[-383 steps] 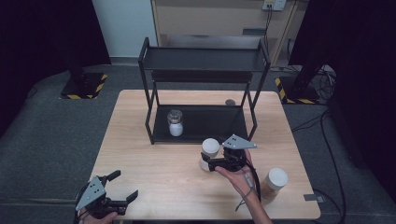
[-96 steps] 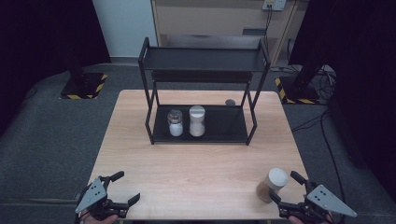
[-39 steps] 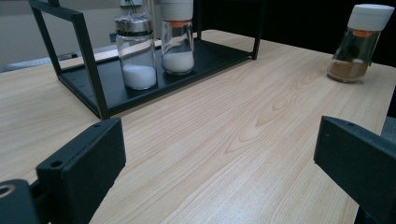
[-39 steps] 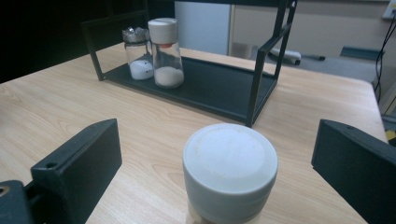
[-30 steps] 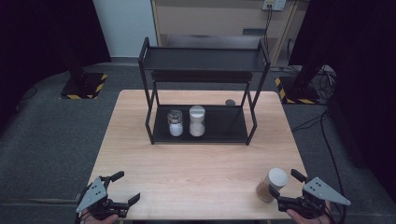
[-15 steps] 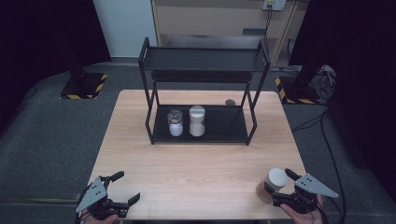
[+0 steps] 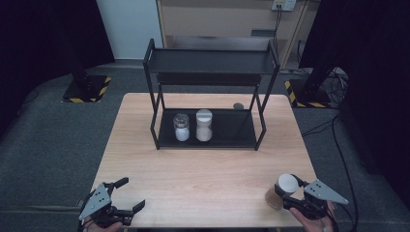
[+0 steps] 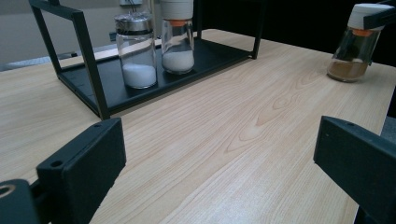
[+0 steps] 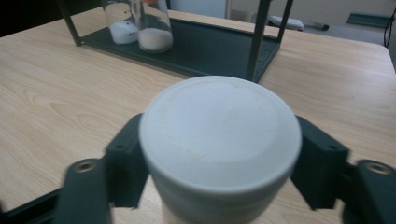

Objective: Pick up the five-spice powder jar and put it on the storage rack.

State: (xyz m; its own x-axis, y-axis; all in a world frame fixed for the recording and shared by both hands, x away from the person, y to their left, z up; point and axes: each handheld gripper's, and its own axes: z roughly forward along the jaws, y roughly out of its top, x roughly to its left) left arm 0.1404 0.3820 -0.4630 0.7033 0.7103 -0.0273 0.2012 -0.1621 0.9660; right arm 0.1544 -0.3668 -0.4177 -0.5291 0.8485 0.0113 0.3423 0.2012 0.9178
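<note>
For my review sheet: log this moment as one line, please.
right gripper: jaws just closed, shut on brown-spice jar | left gripper: open, holding nothing | rack: two white-powder jars on lower shelf

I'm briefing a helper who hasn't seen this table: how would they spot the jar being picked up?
Start at the black rack in the middle of the table, then look to the near right corner. The jar stands there alone, clamped at its white cap by the right tongs, whose jaws have just closed. Unlike the two rack jars of white powder, it holds brown powder.
</note>
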